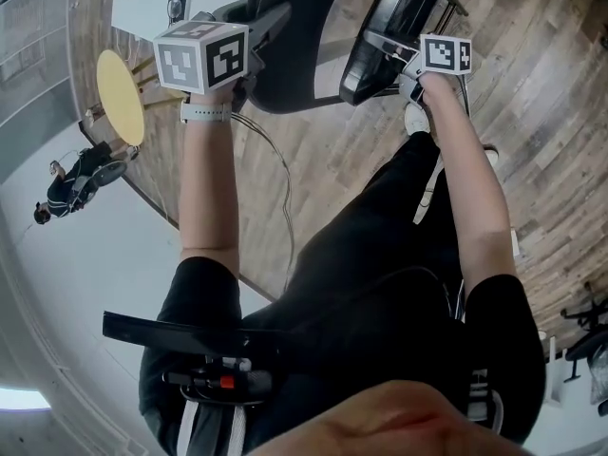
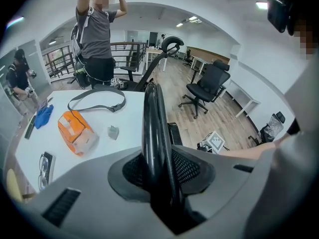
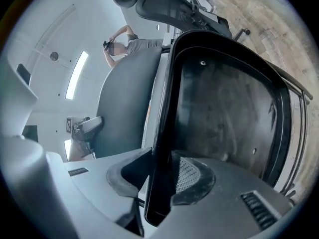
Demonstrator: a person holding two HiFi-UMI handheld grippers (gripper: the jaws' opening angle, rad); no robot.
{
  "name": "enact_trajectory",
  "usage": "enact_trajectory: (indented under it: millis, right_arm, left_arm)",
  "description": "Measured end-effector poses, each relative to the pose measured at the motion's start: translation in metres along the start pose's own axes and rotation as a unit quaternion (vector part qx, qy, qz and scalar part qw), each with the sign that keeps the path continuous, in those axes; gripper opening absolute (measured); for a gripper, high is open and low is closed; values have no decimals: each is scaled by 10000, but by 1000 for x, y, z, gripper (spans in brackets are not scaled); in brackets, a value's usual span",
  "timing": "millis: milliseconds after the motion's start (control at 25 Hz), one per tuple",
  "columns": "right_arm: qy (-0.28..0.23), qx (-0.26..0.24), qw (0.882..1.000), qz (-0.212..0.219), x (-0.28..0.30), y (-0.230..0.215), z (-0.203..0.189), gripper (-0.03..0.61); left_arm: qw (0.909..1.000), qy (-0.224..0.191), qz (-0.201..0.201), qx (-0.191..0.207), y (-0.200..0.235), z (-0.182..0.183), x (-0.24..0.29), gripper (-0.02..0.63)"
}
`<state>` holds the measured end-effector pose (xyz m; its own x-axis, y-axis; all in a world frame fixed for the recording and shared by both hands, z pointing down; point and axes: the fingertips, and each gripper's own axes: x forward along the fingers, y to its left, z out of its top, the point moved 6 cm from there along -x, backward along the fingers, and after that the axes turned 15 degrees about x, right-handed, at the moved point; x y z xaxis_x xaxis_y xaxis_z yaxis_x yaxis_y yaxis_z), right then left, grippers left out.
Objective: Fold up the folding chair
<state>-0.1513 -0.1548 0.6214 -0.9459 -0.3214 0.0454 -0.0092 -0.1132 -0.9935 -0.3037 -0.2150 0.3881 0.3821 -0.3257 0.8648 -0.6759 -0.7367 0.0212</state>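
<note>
Jaws of the left gripper [image 2: 159, 169] clamp the backrest [image 2: 152, 114]; the right gripper [image 3: 160, 183] clamps the seat [image 3: 224, 108]. The seat looks nearly upright (pressing it flat remains).

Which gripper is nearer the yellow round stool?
Left. In the head view the left gripper, on the chair back, sits just right of the yellow stool; the right gripper, on the seat, is farther right, beyond the chair back.
</note>
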Motion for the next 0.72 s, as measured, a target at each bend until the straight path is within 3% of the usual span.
enact_trajectory:
  millis: [440, 640, 720]
  right_arm:
    - [-196, 120, 9997, -52, 18, -9, 5, 115]
    - [-111, -281, 9993, -210, 16, -3, 3, 121]
    - [-177, -457, 9980, -404, 11, 1, 5, 158]
  left_arm:
    - [10000, 3, 5, 93, -1, 0, 8, 109]
    - [9996, -147, 150, 163, -2, 1, 3, 145]
    - [9987, -347, 341, 163, 2, 3, -7, 168]
